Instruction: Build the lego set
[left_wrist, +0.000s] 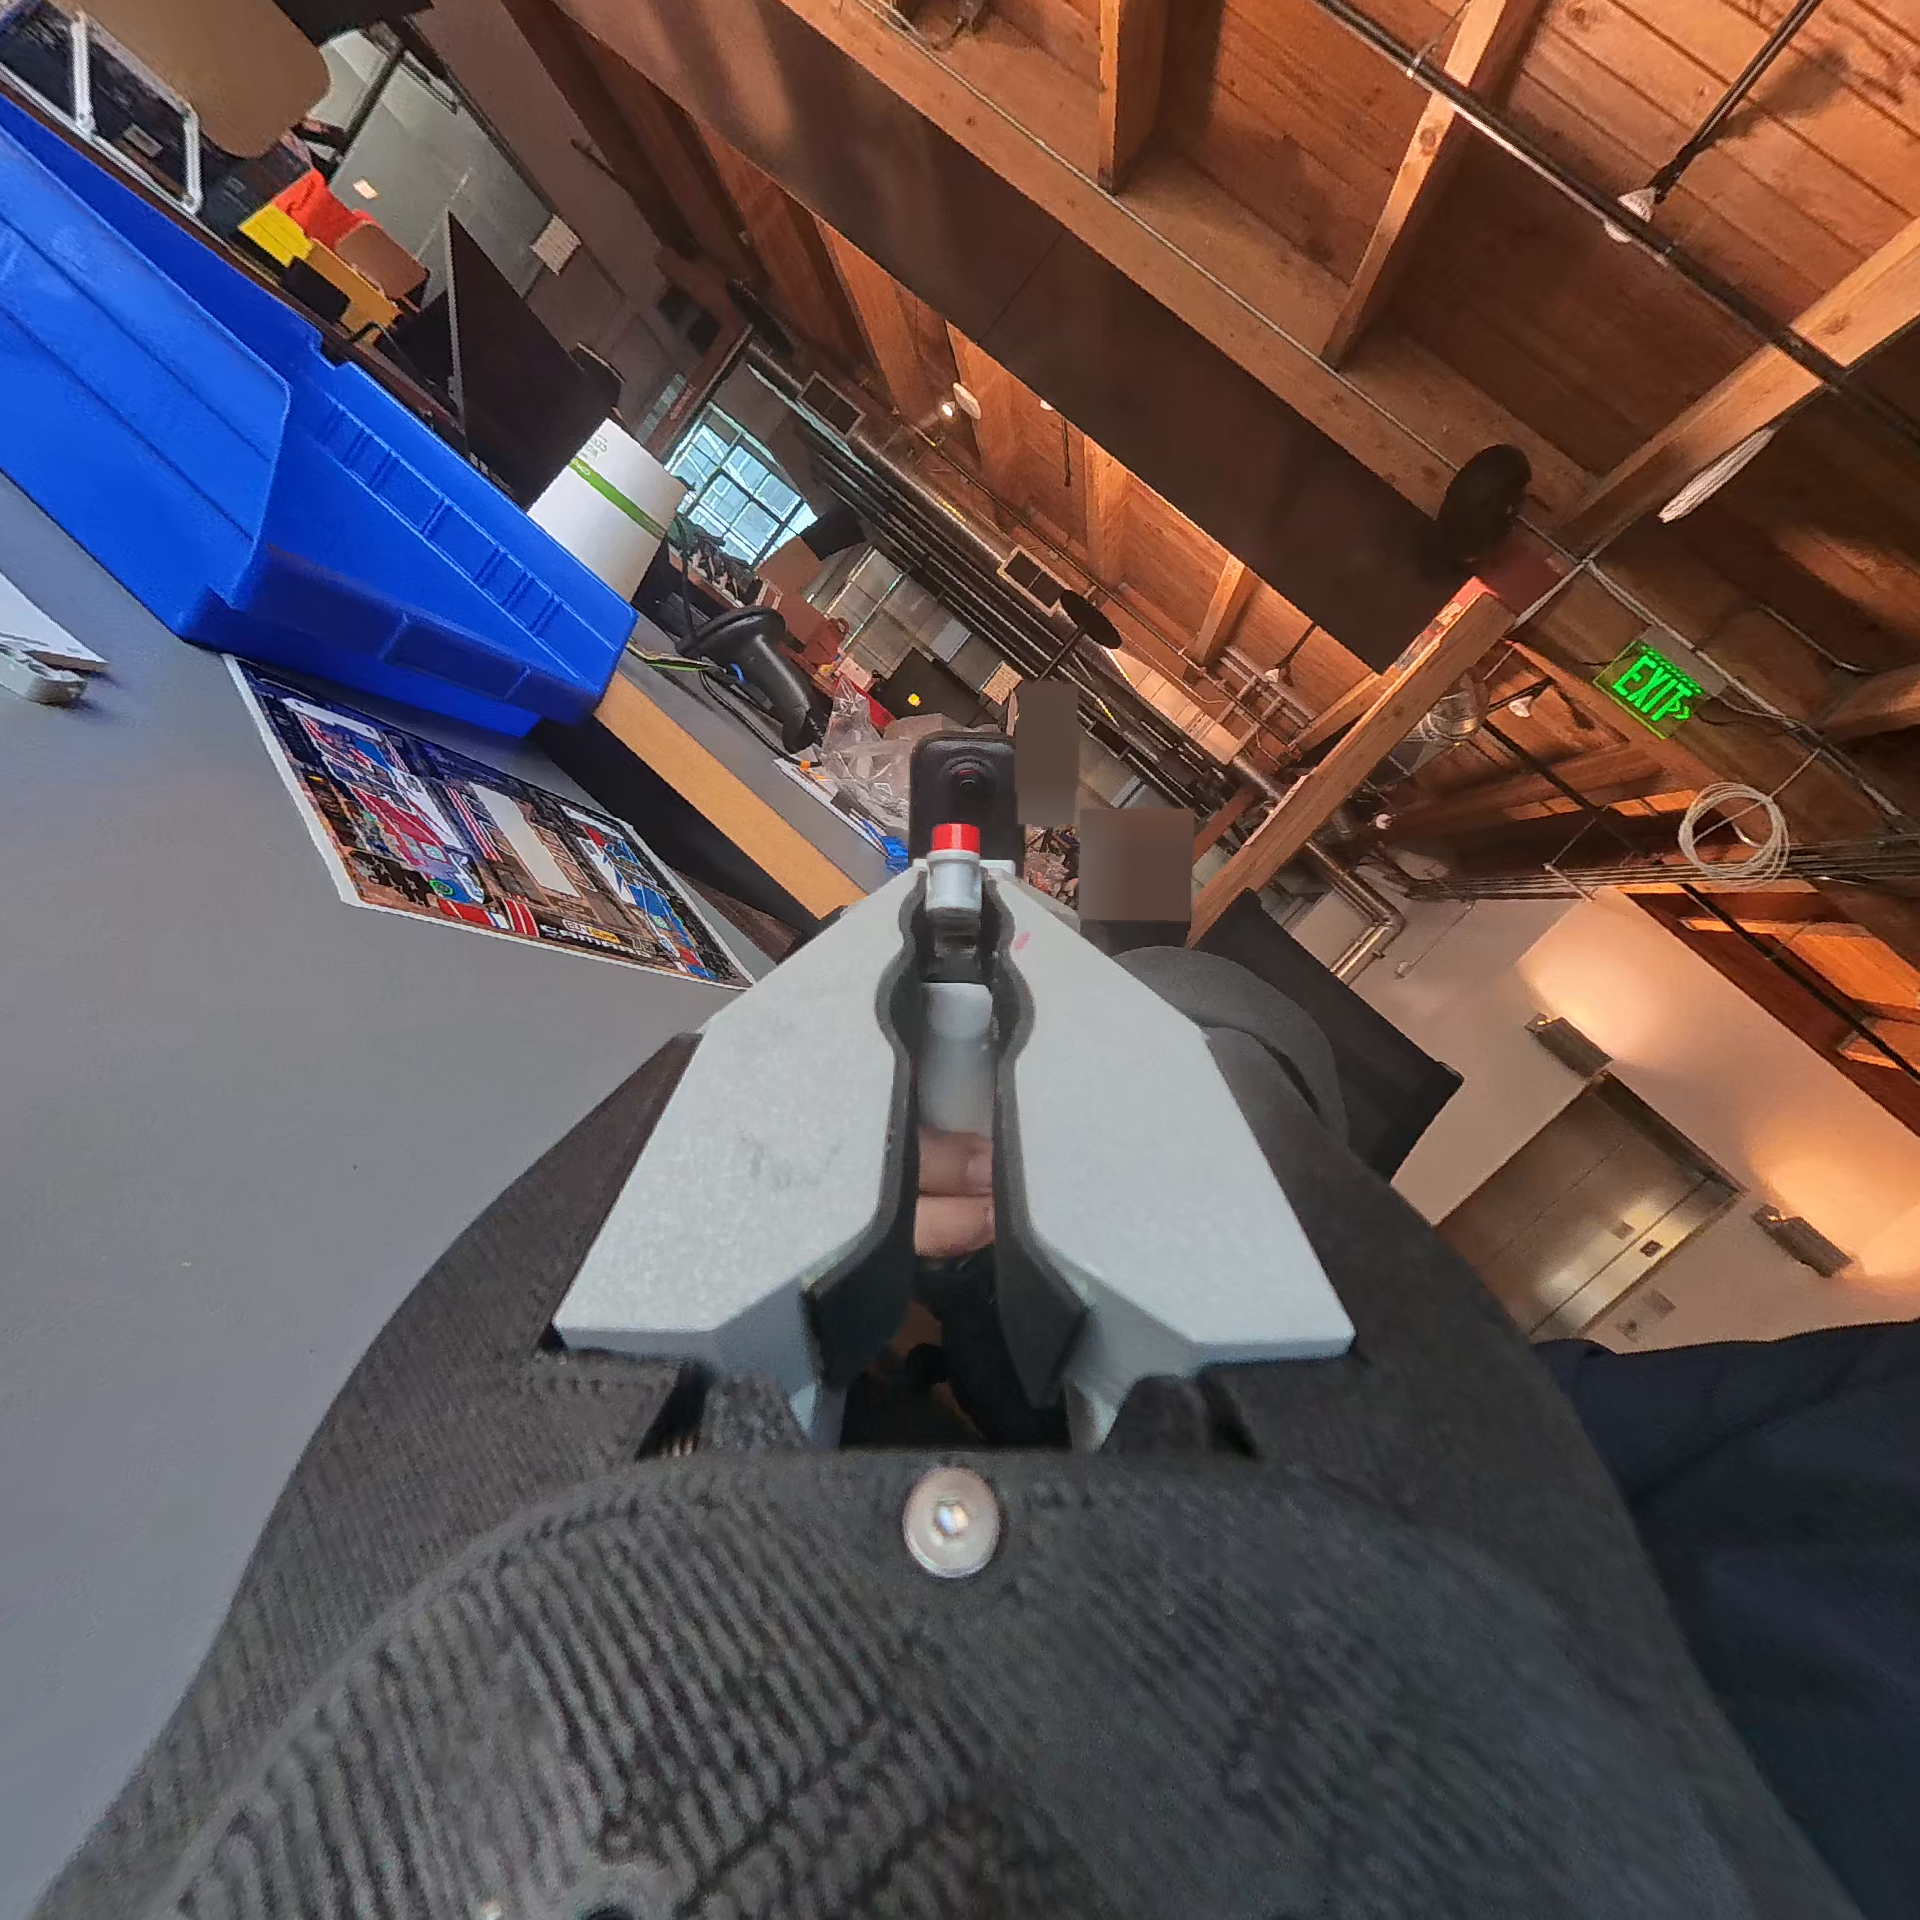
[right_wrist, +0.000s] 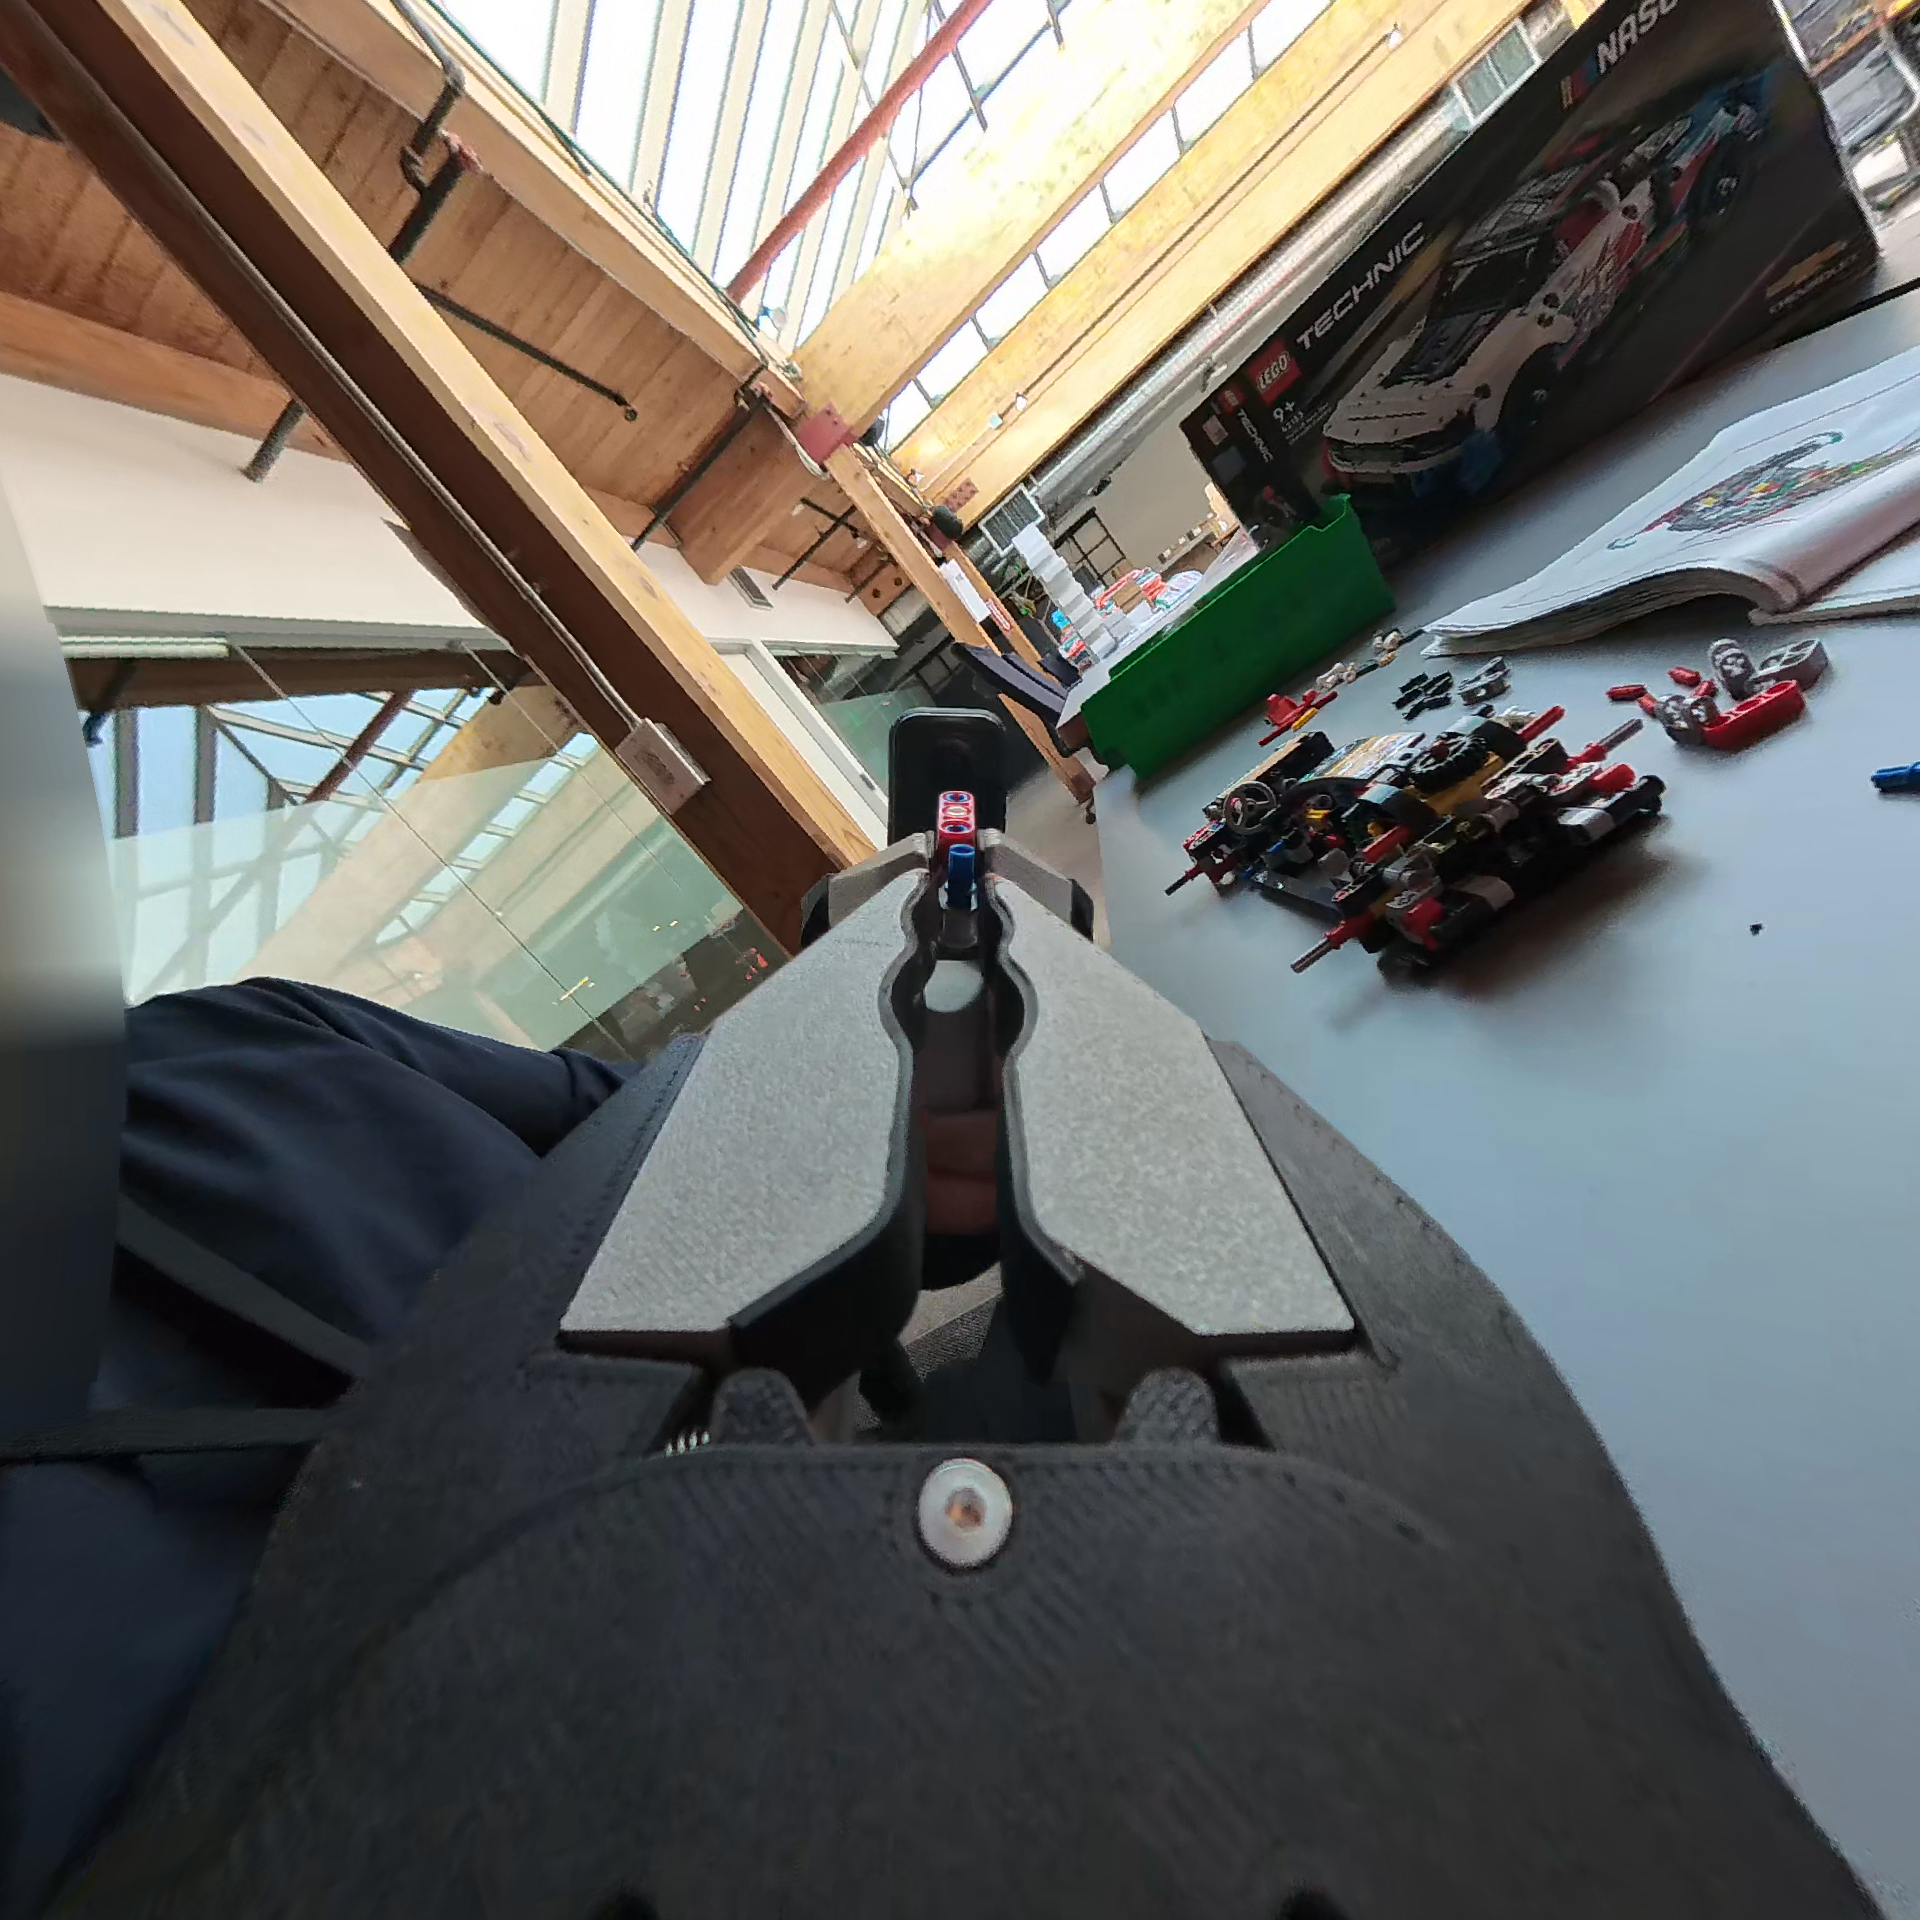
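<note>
A: How do the left jaws stand?
B: The left gripper (left_wrist: 954, 883) is pinched narrow on a grey pin (left_wrist: 953, 883) with a red end, facing the other gripper's black camera just beyond.
A: And the right?
B: The right gripper (right_wrist: 958, 868) clamps a blue pin (right_wrist: 958, 871), touching a red beam (right_wrist: 956, 821). Off to their right on the desk (right_wrist: 1558, 1091) lies a brick-built chassis (right_wrist: 1434, 831).

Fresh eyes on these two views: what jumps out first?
The two grippers face each other, raised off the table. The left gripper pinches a small grey peg with a red tip; the right gripper pinches a blue pin stuck in a red beam. A half-built toy car lies on the grey table to the right.
</note>
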